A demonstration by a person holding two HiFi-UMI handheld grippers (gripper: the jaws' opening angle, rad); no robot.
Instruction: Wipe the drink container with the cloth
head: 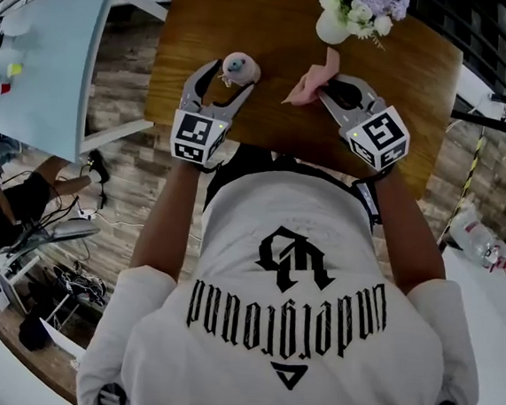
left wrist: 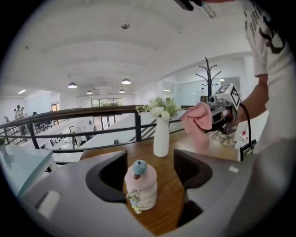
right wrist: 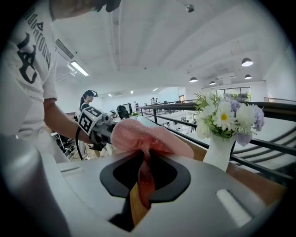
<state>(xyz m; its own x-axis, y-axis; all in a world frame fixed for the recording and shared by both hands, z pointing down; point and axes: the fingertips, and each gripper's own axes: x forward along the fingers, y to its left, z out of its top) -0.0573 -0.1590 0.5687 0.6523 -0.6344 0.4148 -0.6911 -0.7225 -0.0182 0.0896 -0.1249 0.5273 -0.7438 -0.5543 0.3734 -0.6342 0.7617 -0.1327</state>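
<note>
The drink container (head: 239, 68) is a small pink bottle with a blue cap (left wrist: 140, 186), upright on the wooden table (head: 271, 110). My left gripper (head: 222, 77) stands open around it, one jaw on each side, with gaps showing. A pink cloth (head: 312, 80) is pinched in my right gripper (head: 333, 91), which is shut on it; the cloth (right wrist: 147, 139) bunches out past the jaws. In the left gripper view the cloth (left wrist: 197, 121) hangs to the right of the container, apart from it.
A white vase of flowers (head: 347, 10) stands at the table's far side, just beyond the cloth, and also shows as the vase (left wrist: 161, 134) and the vase (right wrist: 221, 150). A black railing (left wrist: 83, 115) runs behind the table. A light blue tabletop (head: 45, 52) lies to the left.
</note>
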